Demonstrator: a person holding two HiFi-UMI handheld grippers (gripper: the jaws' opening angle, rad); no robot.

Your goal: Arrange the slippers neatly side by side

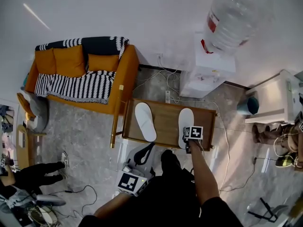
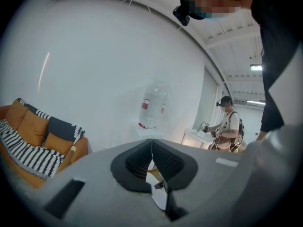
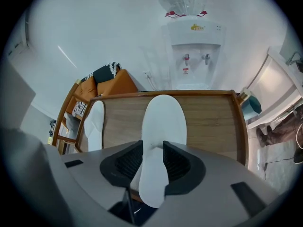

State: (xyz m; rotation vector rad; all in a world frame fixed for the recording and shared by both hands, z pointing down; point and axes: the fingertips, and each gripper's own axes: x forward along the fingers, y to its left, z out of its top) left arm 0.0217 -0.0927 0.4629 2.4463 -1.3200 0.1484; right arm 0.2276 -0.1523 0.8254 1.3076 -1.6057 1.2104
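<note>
Two white slippers lie soles up on a wooden table (image 1: 165,123), a wide gap between them. The left slipper (image 1: 145,121) (image 3: 94,124) is near the table's left side, angled a little. The right slipper (image 1: 185,122) (image 3: 163,122) lies flat, toe toward the wall. My right gripper (image 1: 186,142) (image 3: 152,157) points steeply down over its heel, jaws apart, the heel between the pads without being squeezed. My left gripper (image 1: 149,148) (image 2: 152,148) hangs below the table's near edge, close to my body, pads closed together on nothing.
An orange sofa (image 1: 85,70) with a striped throw stands left of the table. A water dispenser (image 1: 208,65) (image 3: 195,56) stands behind it by the wall. Cables run across the floor (image 1: 227,150). Another person (image 2: 228,126) stands far right in the left gripper view.
</note>
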